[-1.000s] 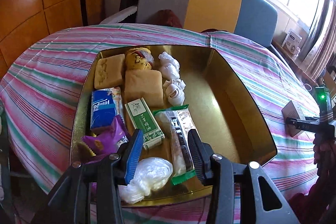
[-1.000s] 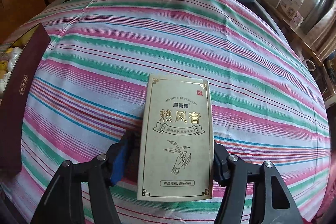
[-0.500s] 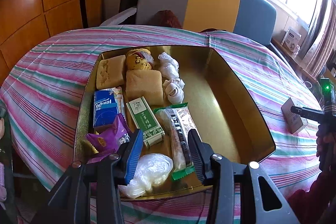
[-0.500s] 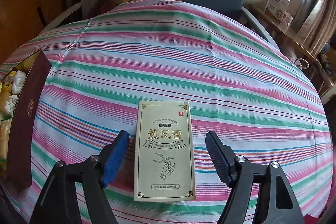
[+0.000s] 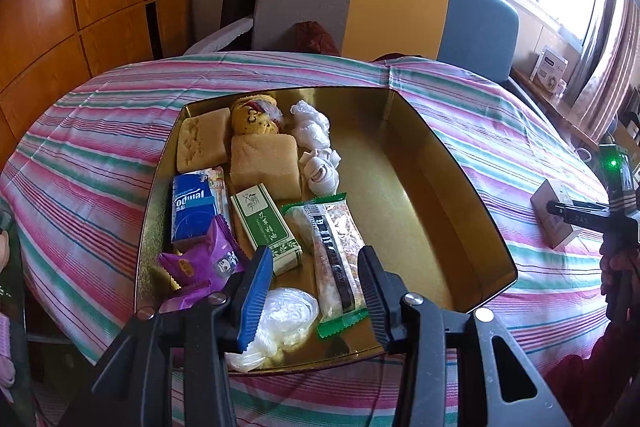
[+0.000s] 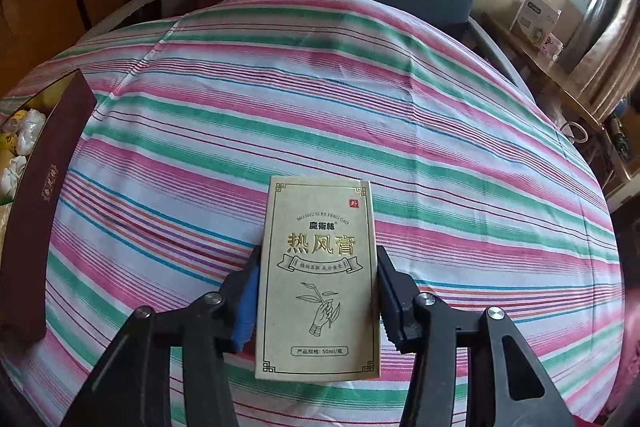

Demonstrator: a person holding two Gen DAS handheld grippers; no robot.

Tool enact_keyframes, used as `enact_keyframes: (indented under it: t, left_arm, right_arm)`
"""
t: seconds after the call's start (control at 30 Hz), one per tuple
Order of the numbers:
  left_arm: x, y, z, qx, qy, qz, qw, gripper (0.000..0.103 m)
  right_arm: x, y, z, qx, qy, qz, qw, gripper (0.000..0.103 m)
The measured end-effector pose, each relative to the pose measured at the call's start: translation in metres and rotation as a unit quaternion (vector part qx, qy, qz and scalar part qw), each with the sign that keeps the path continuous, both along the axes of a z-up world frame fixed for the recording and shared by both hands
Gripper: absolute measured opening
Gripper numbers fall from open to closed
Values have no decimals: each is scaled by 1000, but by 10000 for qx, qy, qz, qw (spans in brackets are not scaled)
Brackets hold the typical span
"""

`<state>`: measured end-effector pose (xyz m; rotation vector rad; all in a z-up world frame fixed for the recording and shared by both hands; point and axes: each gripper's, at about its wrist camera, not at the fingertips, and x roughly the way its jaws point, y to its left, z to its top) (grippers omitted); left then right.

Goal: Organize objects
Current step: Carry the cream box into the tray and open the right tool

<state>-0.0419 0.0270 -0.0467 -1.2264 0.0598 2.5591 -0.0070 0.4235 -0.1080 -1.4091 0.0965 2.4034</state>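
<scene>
A beige carton with gold lettering lies flat on the striped tablecloth. My right gripper straddles its lower half; the jaws are closing and both pads touch the carton's long sides. The left wrist view shows the same carton at the far right, with the right gripper on it. My left gripper hangs open over the near end of the gold tray, holding nothing. Below it lie a clear plastic bag and a snack bar.
The tray's left half holds sponge cakes, a blue tissue pack, a green box, a purple packet and white wrapped pieces. Its dark red outer wall stands left of the carton. Chairs ring the table's far side.
The right gripper spread its jaws and drew back from the carton, then came in again and closed onto its sides. The left gripper has stayed where it was.
</scene>
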Motion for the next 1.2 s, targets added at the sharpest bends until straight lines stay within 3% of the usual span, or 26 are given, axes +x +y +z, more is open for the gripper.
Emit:
enact_keyframes:
  t: [0.53,0.67,0.97,1.07,1.2]
  left_arm:
    - [0,-21,10,176,165,91,9997,44]
    - [-4,-33,8,229,91,224,9994,44]
    - [-6,-71,8,328,101,599,9976,45]
    - [-7,-82,9,323,142,742,9966,46]
    - [-8,-92,8,316,193,876,9955,57]
  right_arm:
    - [-3,-2,2,199,-87,-207,9995,52]
    - [-2,-15,26,-93,264,-323,9991,52]
    - [-42,-140,98,-576,1025,862,9893,52]
    - [-62,-194,104,-699,1067,1344,9827,52]
    - [-95,-244,86,-732,814,1657,9801,52]
